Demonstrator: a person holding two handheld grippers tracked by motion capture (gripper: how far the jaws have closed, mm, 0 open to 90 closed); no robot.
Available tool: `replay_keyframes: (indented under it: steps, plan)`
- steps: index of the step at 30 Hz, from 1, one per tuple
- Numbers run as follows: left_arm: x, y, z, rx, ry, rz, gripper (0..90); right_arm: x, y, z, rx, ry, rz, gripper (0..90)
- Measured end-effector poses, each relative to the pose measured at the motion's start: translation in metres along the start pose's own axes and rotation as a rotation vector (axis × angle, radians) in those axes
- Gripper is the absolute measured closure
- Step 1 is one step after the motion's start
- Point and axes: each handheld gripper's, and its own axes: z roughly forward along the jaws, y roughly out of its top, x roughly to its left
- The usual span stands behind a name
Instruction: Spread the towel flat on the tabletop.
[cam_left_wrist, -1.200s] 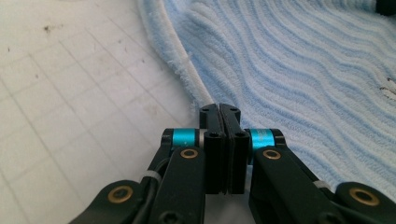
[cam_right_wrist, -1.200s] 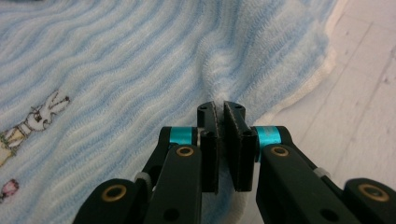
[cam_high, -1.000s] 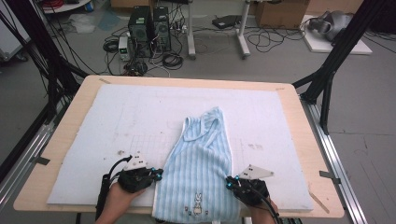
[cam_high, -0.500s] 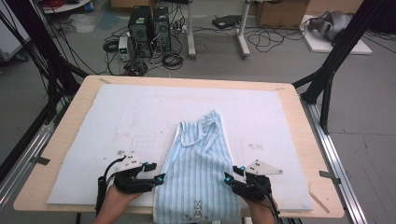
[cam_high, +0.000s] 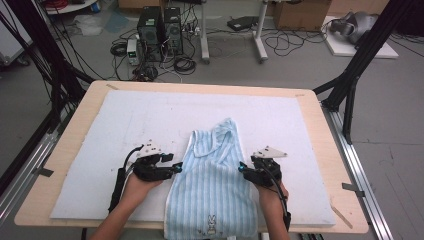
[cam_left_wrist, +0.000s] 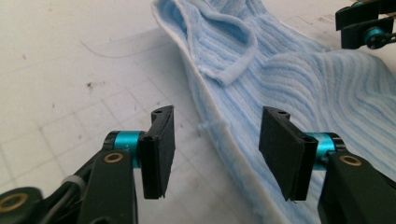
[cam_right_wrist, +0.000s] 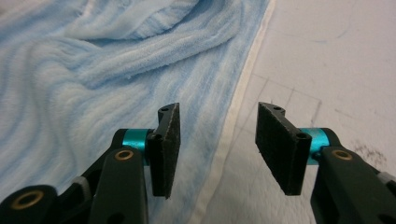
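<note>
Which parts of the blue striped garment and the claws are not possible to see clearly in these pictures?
- Light blue striped cloth garment: its bottom hem is cut off by the lower edge of the high view.
- Small printed rabbit figure: too small for details, high view.
- Folded-over top of the garment: its underside is hidden by its own layers.
- Left claw, right claw: their bodies are cut off by the frame bottom.

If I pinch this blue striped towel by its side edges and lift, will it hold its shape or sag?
Likely sag: the blue striped towel already lies in soft folds and ripples near its bunched far end. It looks like light terry, so probably easy to lift. The ribbed pile should grip well between the pads rather than slip, though the thin white hem may stretch.
</note>
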Motion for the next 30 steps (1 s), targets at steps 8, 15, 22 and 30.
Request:
replay_keyframes:
  steps: [8,15,22,30]
  plan:
    - [-0.008,-0.001,0.018,0.109,0.056,0.068,65.8,0.008,0.006,0.019,0.073,-0.008,0.001,51.2]
    - [-0.008,-0.001,0.009,0.144,0.074,0.084,86.9,0.006,0.001,0.017,0.066,0.038,-0.002,79.7]
    - [-0.006,-0.003,-0.007,0.153,0.064,0.095,86.8,0.010,-0.003,0.012,0.062,0.035,-0.028,84.7]
    - [-0.010,-0.019,-0.018,0.149,0.031,0.090,86.3,0.013,-0.010,-0.001,0.063,0.037,-0.054,84.7]
